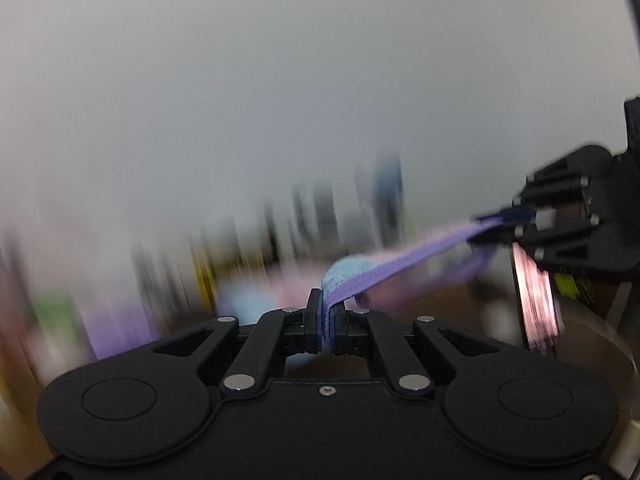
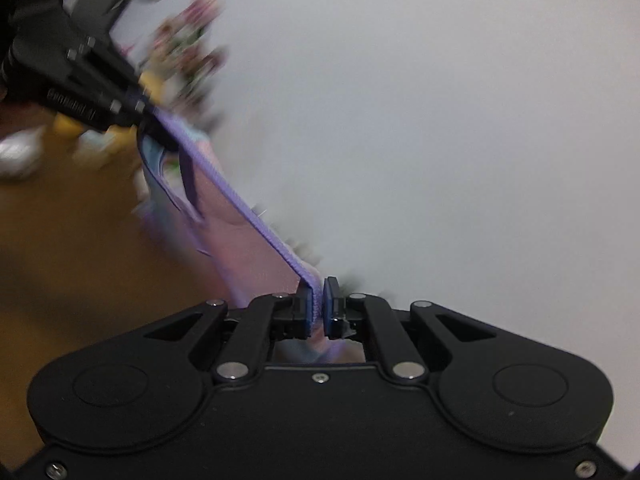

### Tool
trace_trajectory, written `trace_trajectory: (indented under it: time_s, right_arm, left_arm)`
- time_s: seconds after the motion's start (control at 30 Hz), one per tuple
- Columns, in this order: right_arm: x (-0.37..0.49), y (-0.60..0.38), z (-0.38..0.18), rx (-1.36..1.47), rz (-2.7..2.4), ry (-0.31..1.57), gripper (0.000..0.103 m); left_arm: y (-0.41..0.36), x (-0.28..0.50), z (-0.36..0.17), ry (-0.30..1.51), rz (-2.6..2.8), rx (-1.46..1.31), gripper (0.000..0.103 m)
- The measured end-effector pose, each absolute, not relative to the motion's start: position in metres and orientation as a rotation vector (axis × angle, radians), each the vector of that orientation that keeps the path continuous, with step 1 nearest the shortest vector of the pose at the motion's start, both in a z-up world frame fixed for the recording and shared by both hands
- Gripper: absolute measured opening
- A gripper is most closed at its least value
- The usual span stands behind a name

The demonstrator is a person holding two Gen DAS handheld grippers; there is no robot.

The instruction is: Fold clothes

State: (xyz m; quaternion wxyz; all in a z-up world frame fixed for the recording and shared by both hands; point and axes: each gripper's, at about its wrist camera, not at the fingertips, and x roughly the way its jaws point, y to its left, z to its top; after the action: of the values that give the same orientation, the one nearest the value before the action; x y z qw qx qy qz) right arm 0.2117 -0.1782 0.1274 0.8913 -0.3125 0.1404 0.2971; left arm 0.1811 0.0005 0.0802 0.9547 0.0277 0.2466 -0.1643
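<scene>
We see matt black plastic on the left gripper [image 1: 325, 322] and right gripper [image 2: 319, 307], with shiny metal pins. At twelve o'clock each clamps ribbed purple cloth edging a mesh garment [image 1: 352, 270].

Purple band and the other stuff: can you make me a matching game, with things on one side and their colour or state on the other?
Things:
1. purple band
2. left gripper
3. mesh cloth
4. floor

Colour or state:
a. light blue
b. brown
c. pulled straight between both grippers
d. black, shut on the band

Pairs: 1-c, 2-d, 3-a, 4-b. The right gripper pinches the band too.
</scene>
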Motion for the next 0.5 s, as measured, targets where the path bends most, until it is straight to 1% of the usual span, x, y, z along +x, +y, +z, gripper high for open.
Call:
trace_trajectory:
  time_s: [0.03,0.07,0.13,0.2,0.23,0.27,0.3,0.33,0.4,0.5]
  right_arm:
    - [0.207,-0.174,0.087,-0.637,0.659,0.373,0.006]
    - [0.203,-0.171,0.056,-0.62,0.69,0.439,0.006]
    - [0.192,-0.164,0.027,-0.598,0.714,0.491,0.006]
    - [0.186,-0.161,0.019,-0.558,0.725,0.521,0.006]
    - [0.182,-0.159,0.017,-0.537,0.733,0.528,0.006]
    - [0.18,-0.159,0.025,-0.533,0.73,0.525,0.006]
    - [0.178,-0.158,0.027,-0.52,0.72,0.518,0.006]
    - [0.179,-0.158,0.03,-0.513,0.713,0.51,0.006]
    - [0.179,-0.16,0.037,-0.505,0.704,0.494,0.006]
    - [0.169,-0.152,0.027,-0.506,0.703,0.476,0.006]
  left_arm:
    - [0.008,0.179,0.038,0.602,-0.332,-0.009,0.004]
    - [0.019,0.177,0.02,0.66,-0.334,-0.038,0.004]
    - [0.037,0.169,0.012,0.705,-0.338,-0.043,0.008]
    - [0.042,0.15,0.021,0.66,-0.32,-0.01,0.03]
    - [0.041,0.141,0.028,0.64,-0.312,0.011,0.059]
    - [0.036,0.131,0.036,0.6,-0.303,0.055,0.083]
    - [0.029,0.125,0.038,0.569,-0.298,0.089,0.089]
    - [0.017,0.12,0.04,0.533,-0.309,0.139,0.092]
    - [-0.005,0.111,0.039,0.49,-0.389,0.252,0.092]
    - [-0.02,0.097,0.031,0.449,-0.428,0.333,0.093]
